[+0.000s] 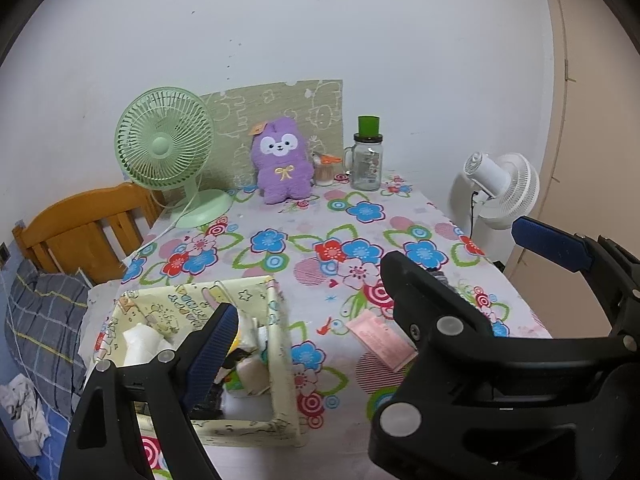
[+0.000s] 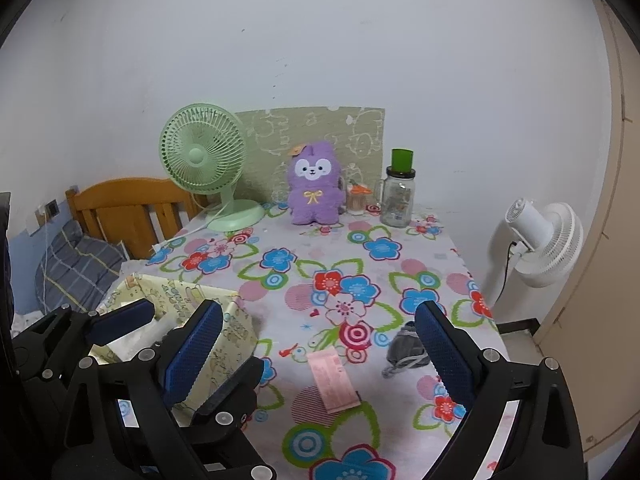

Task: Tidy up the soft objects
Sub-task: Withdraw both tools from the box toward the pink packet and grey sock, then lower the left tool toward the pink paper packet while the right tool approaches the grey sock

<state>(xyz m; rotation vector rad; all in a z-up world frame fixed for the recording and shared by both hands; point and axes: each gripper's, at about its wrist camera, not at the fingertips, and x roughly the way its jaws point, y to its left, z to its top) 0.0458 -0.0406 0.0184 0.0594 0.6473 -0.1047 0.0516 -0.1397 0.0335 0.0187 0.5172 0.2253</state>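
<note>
- Both tongs wide, holding nothing: left tongs (image 1: pixel 376 276) over the fabric bin (image 1: pixel 280 360), right tongs (image 2: pixel 320 354).
- Between picks; next, grab the grey knit pouch (image 2: pixel 404 346) on the counter (image 2: pixel 360 248), then bin it.

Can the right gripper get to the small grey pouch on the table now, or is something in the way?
Probably yes. The right gripper has its jaws open and empty, and the grey pouch lies on the flowered tablecloth just ahead, nearer its right finger. Only the flat pink card lies beside it, apart.
</note>
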